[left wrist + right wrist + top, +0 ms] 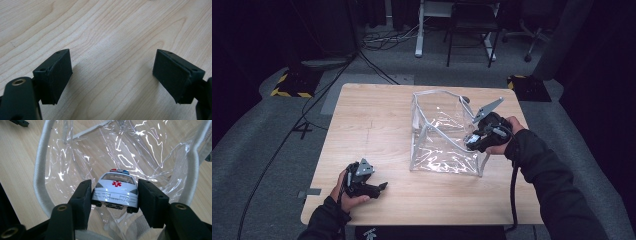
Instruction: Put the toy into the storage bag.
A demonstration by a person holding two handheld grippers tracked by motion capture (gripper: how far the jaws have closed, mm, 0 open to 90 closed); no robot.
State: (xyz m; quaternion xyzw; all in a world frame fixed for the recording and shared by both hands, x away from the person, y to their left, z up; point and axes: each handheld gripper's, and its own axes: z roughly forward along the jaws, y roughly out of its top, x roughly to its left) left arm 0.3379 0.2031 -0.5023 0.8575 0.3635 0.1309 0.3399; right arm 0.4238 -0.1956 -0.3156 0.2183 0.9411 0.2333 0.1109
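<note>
Pale wooden surface (377, 125), clear bag (439, 135) standing open, right tool (115, 195) pinching toy car (115, 190) by its sides above bag mouth, nose toward camera, left tool (112, 75) spread, resting near front edge.

- both arms are in dark long sleeves (552, 180), cuffs right at the wrists
- left gripper (112, 75) is all black, flat rectangular pads on its fingers (56, 75), tiny screw holes up top, brass-ringed hole at about 8 o'clock
- right gripper (113, 202) has the same black fingers (81, 200), brassy bolt holes lower down
- each one carries a grey three-cornered plate (487, 109)
- black cable (513, 192) trails off the right one toward 6 o'clock
</note>
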